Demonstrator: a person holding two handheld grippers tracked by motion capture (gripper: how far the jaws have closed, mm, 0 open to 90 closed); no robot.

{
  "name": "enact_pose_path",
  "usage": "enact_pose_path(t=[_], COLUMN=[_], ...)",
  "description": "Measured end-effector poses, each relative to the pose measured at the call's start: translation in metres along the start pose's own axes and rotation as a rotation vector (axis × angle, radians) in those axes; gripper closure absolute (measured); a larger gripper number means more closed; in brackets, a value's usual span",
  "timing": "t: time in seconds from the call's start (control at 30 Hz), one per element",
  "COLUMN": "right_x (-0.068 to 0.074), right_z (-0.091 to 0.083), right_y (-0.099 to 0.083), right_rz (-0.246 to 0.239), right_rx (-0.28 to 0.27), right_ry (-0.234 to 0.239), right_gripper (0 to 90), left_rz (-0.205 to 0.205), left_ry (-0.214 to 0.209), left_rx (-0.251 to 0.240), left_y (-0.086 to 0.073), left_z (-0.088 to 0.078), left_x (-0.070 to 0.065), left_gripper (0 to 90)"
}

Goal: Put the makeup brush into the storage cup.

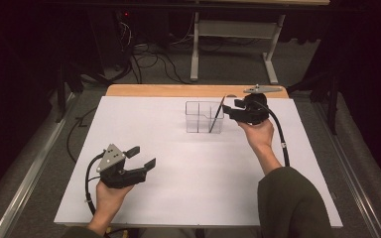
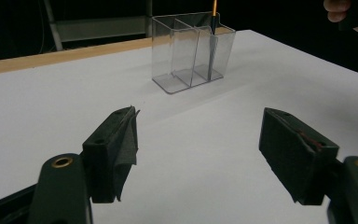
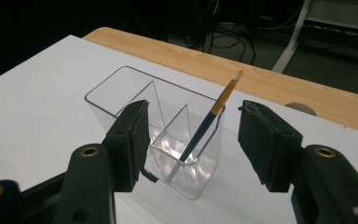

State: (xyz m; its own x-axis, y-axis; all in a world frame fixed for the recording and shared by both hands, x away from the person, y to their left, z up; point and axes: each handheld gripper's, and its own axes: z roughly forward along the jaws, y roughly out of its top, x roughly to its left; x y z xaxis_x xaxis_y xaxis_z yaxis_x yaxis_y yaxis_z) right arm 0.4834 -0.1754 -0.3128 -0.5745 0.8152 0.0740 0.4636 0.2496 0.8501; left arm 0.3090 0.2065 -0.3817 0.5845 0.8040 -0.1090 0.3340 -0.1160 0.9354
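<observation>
Paintbrush standing in a clear divided holder; both hand-held grippers released.

Clear plastic holder (image 1: 204, 117) sits on the white tabletop (image 1: 178, 198) near the middle of its far edge, split by inner walls into compartments. One paintbrush (image 3: 205, 125) is in the end compartment nearest the right hand-held gripper (image 1: 230, 109), tip down on the holder's floor, handle leaning out over the rim, pale end uppermost; dark lower shaft, orange upper shaft. The other compartments hold nothing visible. Right hand-held gripper is just beside the holder, jaws apart, pads on neither brush nor holder; in the right gripper view the brush shows between the two jaws, untouched. Left hand-held gripper (image 1: 141, 157) is near the tabletop's near left corner, well apart from the holder, jaws wide, nothing between them.
</observation>
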Motion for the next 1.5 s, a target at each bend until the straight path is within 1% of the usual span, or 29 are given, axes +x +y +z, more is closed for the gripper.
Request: enact_pose_path(t=[0.07,0.13,0.37,0.5,0.57,0.63,0.83,0.87,0.93,1.03,1.13,1.2,1.23,1.27,1.37,1.4,1.47,1.5], right_x=[0.001,0.002,0.005,0.006,0.006,0.006,0.004,0.004,0.003,0.003,0.002,0.002,0.003,0.002,0.003,0.002,0.002,0.002], right_z=[-0.003,-0.006,-0.013,-0.017,-0.019,-0.02,-0.026,-0.026,-0.028,-0.029,-0.031,-0.032,-0.033,-0.034,-0.036,-0.036,-0.037,-0.037], right_y=[-0.001,-0.002,-0.004,-0.005,-0.006,-0.007,-0.009,-0.01,-0.01,-0.012,-0.013,-0.013,-0.013,-0.013,-0.014,-0.015,-0.016,-0.017], right_rz=[-0.011,-0.037,-0.05,-0.052,-0.059,-0.075,-0.077,-0.07,-0.076,-0.067,-0.077,-0.07,-0.071,-0.083,-0.08,-0.087,-0.073,-0.078], right_rx=[-0.002,-0.005,-0.009,-0.024,-0.022,-0.025,-0.028,-0.03,-0.027,-0.03,-0.032,-0.031,-0.032,-0.036,-0.037,-0.037,-0.039,-0.043], right_ry=[-0.001,-0.001,0.004,0.011,0.008,0.002,-0.004,-0.004,-0.008,-0.005,-0.002,-0.004,-0.002,-0.004,0.003,0.0,0.003,0.004], right_gripper=[44.8,44.8,45.0,45.2,45.2,45.2,45.1,45.1,45.1,45.0,44.9,44.9,44.9,44.9,44.9,44.9,44.9,44.9], left_rz=[-0.004,0.002,0.0,-0.006,-0.003,-0.008,-0.006,-0.007,-0.007,-0.012,-0.008,-0.01,-0.01,-0.011,-0.01,-0.009,-0.01,-0.012], left_ry=[0.0,0.0,0.0,-0.002,-0.003,-0.005,-0.001,-0.002,-0.002,-0.004,-0.003,-0.004,-0.004,-0.004,-0.006,-0.006,-0.006,-0.006], left_rx=[-0.005,0.002,-0.001,-0.004,-0.003,-0.005,-0.001,-0.003,-0.001,-0.005,0.0,-0.001,0.0,-0.001,0.0,0.0,0.0,-0.001], left_y=[0.0,0.0,0.0,0.0,0.0,0.0,0.0,0.0,0.0,0.0,0.0,0.0,0.0,0.0,0.0,0.0,0.0,0.0], left_z=[0.0,0.0,0.0,0.001,0.001,0.001,0.0,0.0,0.0,0.001,0.0,0.0,0.0,0.0,0.001,0.001,0.0,0.0], left_x=[0.0,0.0,0.0,0.0,0.0,-0.001,0.0,0.0,0.0,0.0,0.0,0.0,0.0,0.0,0.0,0.0,0.0,0.0], left_gripper=[28.4,28.4,28.3,28.3,28.3,28.3,28.2,28.3,28.2,28.3,28.3,28.2,28.2,28.2,28.2,28.2,28.2,28.3])
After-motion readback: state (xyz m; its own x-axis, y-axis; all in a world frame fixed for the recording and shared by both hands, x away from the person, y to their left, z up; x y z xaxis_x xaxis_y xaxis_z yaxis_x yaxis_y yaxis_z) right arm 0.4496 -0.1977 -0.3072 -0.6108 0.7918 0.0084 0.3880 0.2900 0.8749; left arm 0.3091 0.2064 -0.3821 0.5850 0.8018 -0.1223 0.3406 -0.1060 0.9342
